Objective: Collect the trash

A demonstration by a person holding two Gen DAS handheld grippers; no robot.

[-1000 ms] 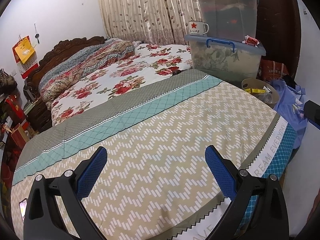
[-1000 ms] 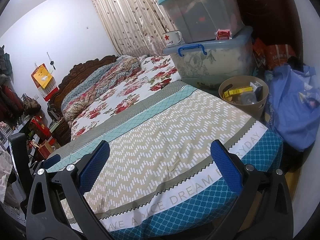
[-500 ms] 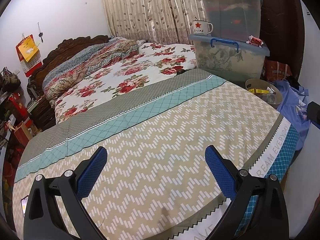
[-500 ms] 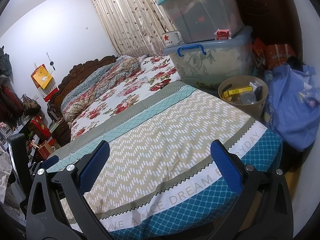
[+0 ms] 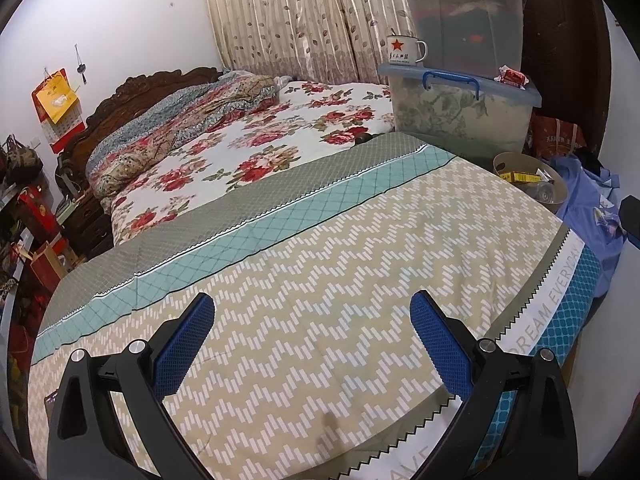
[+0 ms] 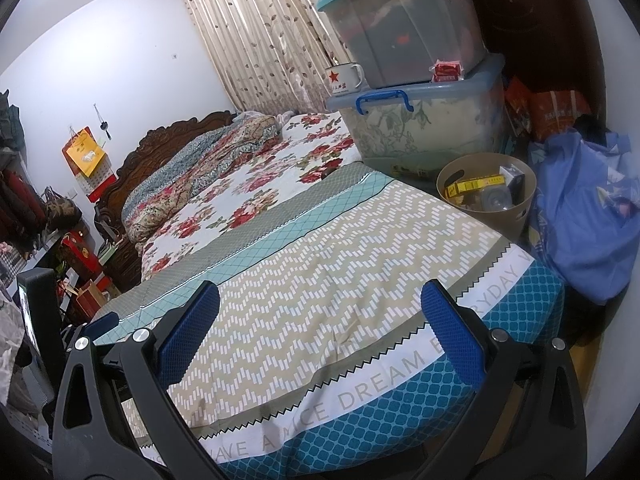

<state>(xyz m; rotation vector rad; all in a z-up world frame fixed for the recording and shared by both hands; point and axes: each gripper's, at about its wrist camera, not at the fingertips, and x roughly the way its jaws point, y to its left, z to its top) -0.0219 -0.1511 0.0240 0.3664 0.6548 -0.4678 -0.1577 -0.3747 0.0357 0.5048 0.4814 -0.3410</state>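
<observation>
A tan waste bin (image 6: 490, 192) stands on the floor past the far right corner of the bed, holding a yellow box (image 6: 474, 187) and other trash; it also shows in the left wrist view as the waste bin (image 5: 530, 182). A small red packet (image 6: 447, 71) lies on the lid of the lower storage box. My left gripper (image 5: 312, 324) hovers open over the zigzag quilt with nothing between its blue pads. My right gripper (image 6: 320, 316) is open too, near the foot edge of the bed, empty.
Two stacked clear storage boxes (image 6: 420, 120) with a star-marked enamel mug (image 6: 344, 78) stand beside the bed. A blue cloth bag (image 6: 588, 216) sits right of the bin. The bed (image 5: 320, 240) fills the middle. Shelves and red bags (image 5: 36, 240) crowd the left.
The left gripper has turned slightly left and pulled back, so the boxes and bin sit further right in its view. The right gripper has barely moved. Both stay open.
</observation>
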